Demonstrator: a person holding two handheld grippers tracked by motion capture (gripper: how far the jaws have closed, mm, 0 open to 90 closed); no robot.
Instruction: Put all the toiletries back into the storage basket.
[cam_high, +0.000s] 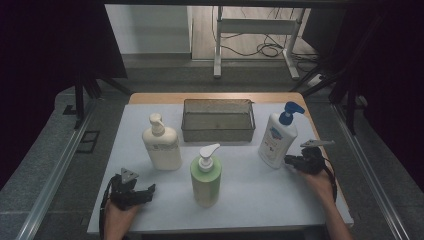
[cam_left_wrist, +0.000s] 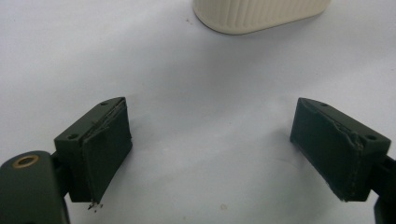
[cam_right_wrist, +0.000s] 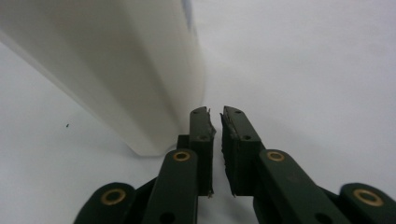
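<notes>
Three pump bottles stand on the white table sheet (cam_high: 260, 200): a cream one (cam_high: 161, 145) at left, a green one (cam_high: 205, 177) in front, and a white one with a blue pump (cam_high: 276, 137) at right. My left gripper (cam_high: 150, 190) rests near the front left corner, jaws wide open and empty (cam_left_wrist: 212, 149), with the cream bottle's base (cam_left_wrist: 259, 14) ahead of it. My right gripper (cam_high: 290, 161) sits low beside the white bottle's foot. Its jaws (cam_right_wrist: 218, 114) stand a thin slit apart with nothing between them, the left fingertip close against the white bottle (cam_right_wrist: 116, 60).
A wire mesh basket (cam_high: 218, 120) sits at the back middle of the table, with nothing in it. Bare wooden table edge shows behind it. Dark curtains flank both sides, and a metal frame with cables stands on the floor beyond.
</notes>
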